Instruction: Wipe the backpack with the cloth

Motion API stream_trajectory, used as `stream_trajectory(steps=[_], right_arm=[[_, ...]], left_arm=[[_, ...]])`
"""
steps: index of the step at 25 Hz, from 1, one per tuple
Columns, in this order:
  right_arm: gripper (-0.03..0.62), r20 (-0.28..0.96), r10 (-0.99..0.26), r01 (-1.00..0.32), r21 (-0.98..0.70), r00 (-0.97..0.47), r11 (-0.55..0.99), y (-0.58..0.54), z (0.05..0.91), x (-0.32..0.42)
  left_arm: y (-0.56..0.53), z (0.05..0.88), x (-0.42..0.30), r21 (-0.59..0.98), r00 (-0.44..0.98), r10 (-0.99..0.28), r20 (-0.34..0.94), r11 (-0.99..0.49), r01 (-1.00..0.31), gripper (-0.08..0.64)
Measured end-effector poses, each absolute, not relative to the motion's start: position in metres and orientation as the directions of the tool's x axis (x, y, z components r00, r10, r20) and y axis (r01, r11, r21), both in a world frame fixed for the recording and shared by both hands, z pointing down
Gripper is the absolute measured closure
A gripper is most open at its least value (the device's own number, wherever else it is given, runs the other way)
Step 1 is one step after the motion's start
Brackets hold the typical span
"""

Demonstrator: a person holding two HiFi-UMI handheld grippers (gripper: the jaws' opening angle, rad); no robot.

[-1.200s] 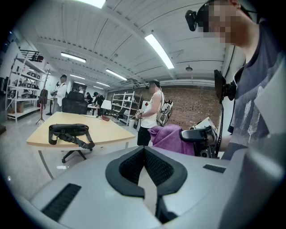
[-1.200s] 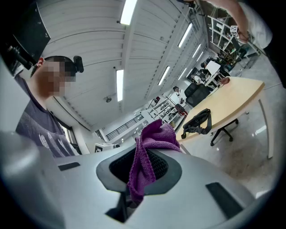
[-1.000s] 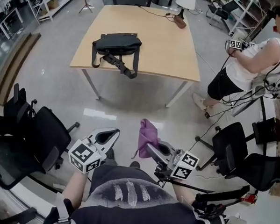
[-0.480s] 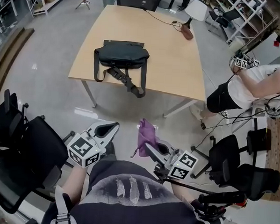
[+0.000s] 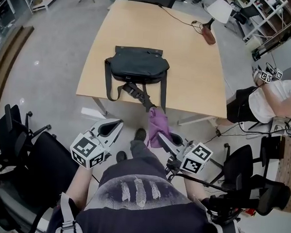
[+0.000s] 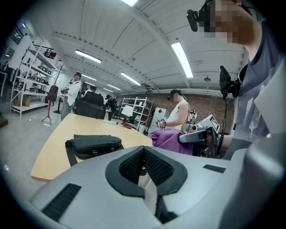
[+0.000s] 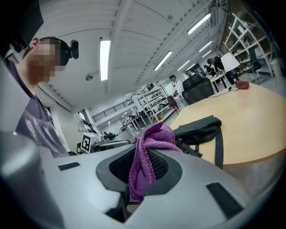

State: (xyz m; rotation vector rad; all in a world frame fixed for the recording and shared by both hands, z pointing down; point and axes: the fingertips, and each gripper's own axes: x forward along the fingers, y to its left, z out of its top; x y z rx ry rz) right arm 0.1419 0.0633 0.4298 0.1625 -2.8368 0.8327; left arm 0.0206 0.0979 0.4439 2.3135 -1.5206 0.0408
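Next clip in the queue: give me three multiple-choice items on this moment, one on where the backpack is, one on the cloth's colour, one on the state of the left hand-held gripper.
1. Where does the backpack lie?
A. on the floor
B. on the table
C. on a chair

2. What colour is the cloth?
A. purple
B. white
C. yellow

3. How is the left hand-held gripper?
A. shut on the cloth
B. wide open
C. shut, with nothing in it

Key: 1 B, the head view shows it on the tabletop with its straps hanging over the near edge. 2 A, it shows purple in every view. 3 C, its jaws meet with nothing between them, while the right hand-held gripper pinches the cloth.
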Motion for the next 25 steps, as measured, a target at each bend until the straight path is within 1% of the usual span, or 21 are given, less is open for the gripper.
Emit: stream_trajectory(steps=[4,8,10,12,15,19,22,25], right_arm=[[0.561,0.258,-0.121,-0.243,-0.518,-0.959,0.820,-0.029,0.445,0.129],[0.561,0.330,-0.205,-0.347,-0.461,-0.921,0.816,-0.131,0.455,0.124],[0.561,0.381,-0.265,-0.411,-0.378,-0.886,0.830,-0.185,0.467,0.119],[0.561,0.446,-0.329,-0.472,-0.260,-0.832,0.843,-0.243,0.486,0.109],[0.561,0.549,-0.394,-0.524,-0.096,-0.737,0.846,-0.307,0.525,0.082],[0.561,0.652,-0.387,-0.530,-0.028,-0.652,0.848,-0.347,0.574,0.047],[0.561,0.730,-0.343,-0.499,0.004,-0.591,0.867,-0.342,0.604,0.026],[0.561,0.782,-0.282,-0.471,-0.017,-0.556,0.882,-0.321,0.615,0.005]], left_arm=[[0.042,0.449,-0.004,0.285,0.397,-0.881,0.257,-0.324,-0.902,0.554],[-0.017,0.442,-0.027,0.270,0.367,-0.887,0.279,-0.294,-0.917,0.554],[-0.043,0.438,-0.039,0.260,0.339,-0.898,0.281,-0.268,-0.928,0.554],[-0.068,0.435,-0.050,0.257,0.316,-0.907,0.280,-0.246,-0.935,0.554],[-0.090,0.440,-0.060,0.271,0.315,-0.898,0.307,-0.235,-0.933,0.554],[-0.112,0.444,-0.074,0.238,0.338,-0.878,0.339,-0.267,-0.934,0.554],[-0.120,0.445,-0.097,0.238,0.354,-0.873,0.334,-0.285,-0.929,0.554],[-0.122,0.448,-0.131,0.258,0.364,-0.872,0.328,-0.288,-0.922,0.554]])
